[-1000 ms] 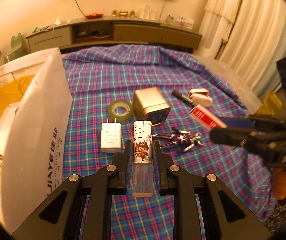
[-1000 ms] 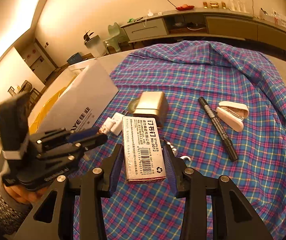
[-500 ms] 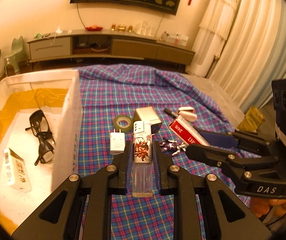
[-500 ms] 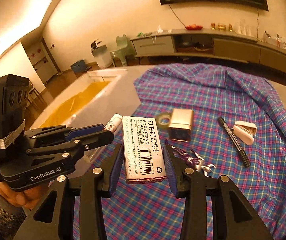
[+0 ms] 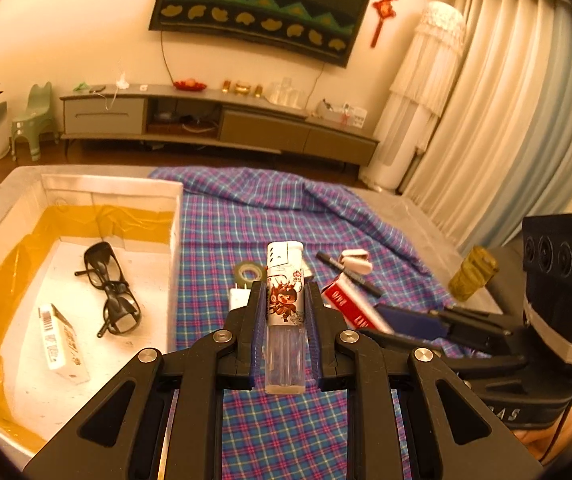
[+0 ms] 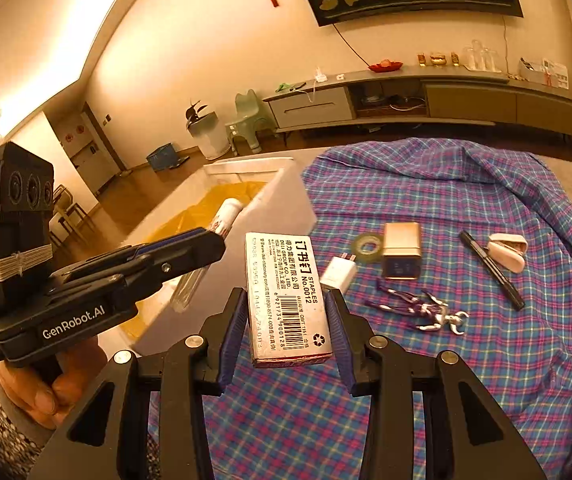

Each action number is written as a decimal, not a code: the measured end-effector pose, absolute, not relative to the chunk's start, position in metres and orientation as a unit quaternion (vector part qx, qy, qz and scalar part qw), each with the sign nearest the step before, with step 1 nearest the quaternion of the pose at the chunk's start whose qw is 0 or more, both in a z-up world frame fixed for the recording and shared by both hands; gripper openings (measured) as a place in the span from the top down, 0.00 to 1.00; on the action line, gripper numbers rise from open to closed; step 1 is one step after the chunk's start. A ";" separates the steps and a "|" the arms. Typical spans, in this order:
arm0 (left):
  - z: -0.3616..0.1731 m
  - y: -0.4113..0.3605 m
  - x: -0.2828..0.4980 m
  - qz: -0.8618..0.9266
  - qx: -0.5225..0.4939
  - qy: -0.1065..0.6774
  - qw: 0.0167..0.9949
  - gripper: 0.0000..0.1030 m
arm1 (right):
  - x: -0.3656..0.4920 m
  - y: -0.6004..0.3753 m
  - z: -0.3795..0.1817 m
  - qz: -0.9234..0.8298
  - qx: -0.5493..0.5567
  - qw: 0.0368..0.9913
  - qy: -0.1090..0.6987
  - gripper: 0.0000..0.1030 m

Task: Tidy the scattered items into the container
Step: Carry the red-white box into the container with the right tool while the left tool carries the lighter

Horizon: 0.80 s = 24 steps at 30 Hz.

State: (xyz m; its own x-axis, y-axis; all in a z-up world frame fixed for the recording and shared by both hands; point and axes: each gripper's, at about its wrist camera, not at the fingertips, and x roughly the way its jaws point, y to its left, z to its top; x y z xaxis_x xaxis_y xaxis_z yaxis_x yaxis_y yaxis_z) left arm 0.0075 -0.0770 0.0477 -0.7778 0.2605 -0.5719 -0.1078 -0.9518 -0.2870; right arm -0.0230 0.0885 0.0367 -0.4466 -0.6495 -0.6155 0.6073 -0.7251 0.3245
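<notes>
The left claw [image 5: 284, 316] is closed on a clear plastic lighter with a cartoon sleeve [image 5: 284, 304], pinched mid-body and held above the plaid cloth, just right of the white open box lined with yellow film [image 5: 176, 240]. It looks light, rigid and slick, so a flat-sided grip suits it. The right claw [image 6: 287, 320] clamps a small red-edged cardboard staple box [image 6: 286, 292] by its long sides; it is likely dense yet crushable. The box's near wall is cut off, and the cloth's far edge blurs. Black glasses [image 5: 110, 288] already lie inside.
</notes>
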 end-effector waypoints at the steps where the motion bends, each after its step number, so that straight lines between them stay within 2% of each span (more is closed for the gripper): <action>1: 0.051 -0.081 0.010 0.937 -0.313 -0.123 0.098 0.81 | -0.019 0.084 0.041 -0.850 0.371 0.372 -0.025 0.59; 12: 0.077 -0.126 0.034 0.943 -0.275 -0.166 0.081 0.81 | 0.011 0.041 0.077 -0.854 0.343 0.392 0.009 0.59; 24: 0.082 -0.189 0.044 0.938 -0.258 -0.227 0.041 0.81 | 0.033 -0.014 0.088 -0.844 0.334 0.417 0.055 0.59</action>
